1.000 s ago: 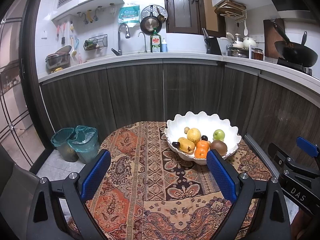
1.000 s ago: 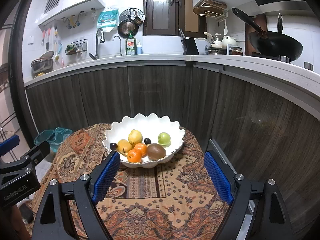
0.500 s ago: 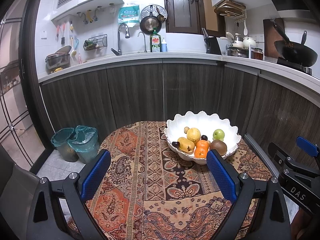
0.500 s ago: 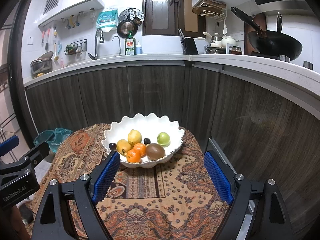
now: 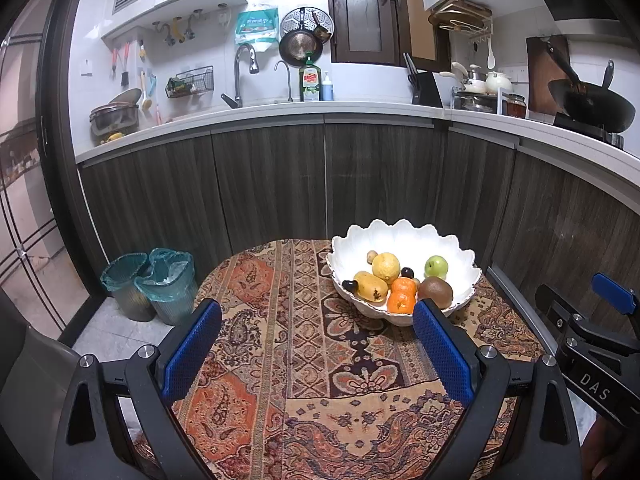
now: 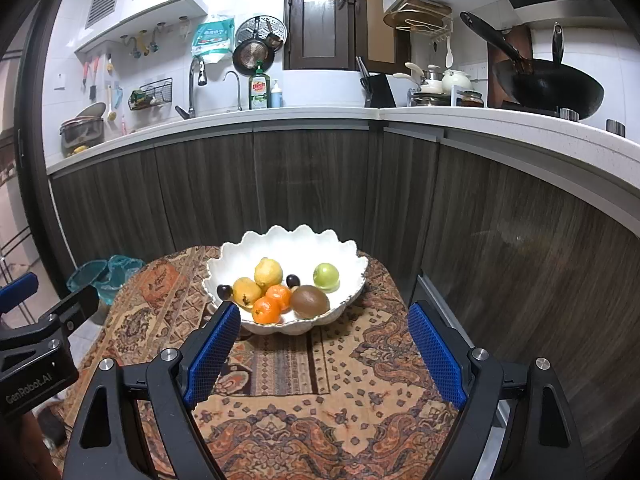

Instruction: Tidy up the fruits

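Note:
A white scalloped bowl [image 5: 404,236] [image 6: 296,246] stands on the patterned tablecloth at the far side of the table. In it lie a lemon [image 6: 268,272], a yellow mango [image 6: 247,291], two oranges [image 6: 267,309], a brown kiwi [image 6: 309,301], a green apple [image 6: 327,277] and small dark plums [image 6: 293,280]. My left gripper [image 5: 316,348] is open and empty above the cloth, left of and nearer than the bowl. My right gripper [image 6: 324,350] is open and empty just in front of the bowl.
The round table [image 5: 280,360] is covered by a patterned cloth. Dark cabinets and a kitchen counter [image 5: 320,112] curve behind and to the right. Two green-lined bins [image 5: 152,284] stand on the floor to the left. A wok [image 6: 548,88] sits on the stove.
The right gripper's view has shifted very slightly to the right; the left gripper and the fruits have not moved.

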Tool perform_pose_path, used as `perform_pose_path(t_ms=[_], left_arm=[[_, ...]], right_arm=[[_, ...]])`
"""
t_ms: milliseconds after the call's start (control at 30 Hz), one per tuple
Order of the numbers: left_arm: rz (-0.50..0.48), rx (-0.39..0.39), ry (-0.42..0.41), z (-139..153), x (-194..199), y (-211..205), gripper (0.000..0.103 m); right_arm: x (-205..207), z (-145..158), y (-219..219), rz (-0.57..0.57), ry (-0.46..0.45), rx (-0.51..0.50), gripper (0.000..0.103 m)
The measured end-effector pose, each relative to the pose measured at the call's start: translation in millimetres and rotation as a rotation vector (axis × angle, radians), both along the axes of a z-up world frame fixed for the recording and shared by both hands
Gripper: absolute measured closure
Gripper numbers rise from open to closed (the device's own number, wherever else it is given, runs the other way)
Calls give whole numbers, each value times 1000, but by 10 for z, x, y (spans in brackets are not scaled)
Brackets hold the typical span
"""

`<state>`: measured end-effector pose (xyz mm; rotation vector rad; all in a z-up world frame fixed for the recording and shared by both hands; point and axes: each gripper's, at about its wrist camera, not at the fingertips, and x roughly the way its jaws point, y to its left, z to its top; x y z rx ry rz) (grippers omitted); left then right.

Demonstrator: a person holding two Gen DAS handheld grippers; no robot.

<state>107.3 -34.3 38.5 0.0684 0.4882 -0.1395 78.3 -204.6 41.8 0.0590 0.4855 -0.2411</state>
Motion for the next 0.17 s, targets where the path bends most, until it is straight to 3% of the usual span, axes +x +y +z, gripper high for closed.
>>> perform_pose_path(t_ms=[167], left_arm=[[-5,7,4,-21,7,0,5]], right_arm=[[-1,-34,-8,-5,3,4,16]])
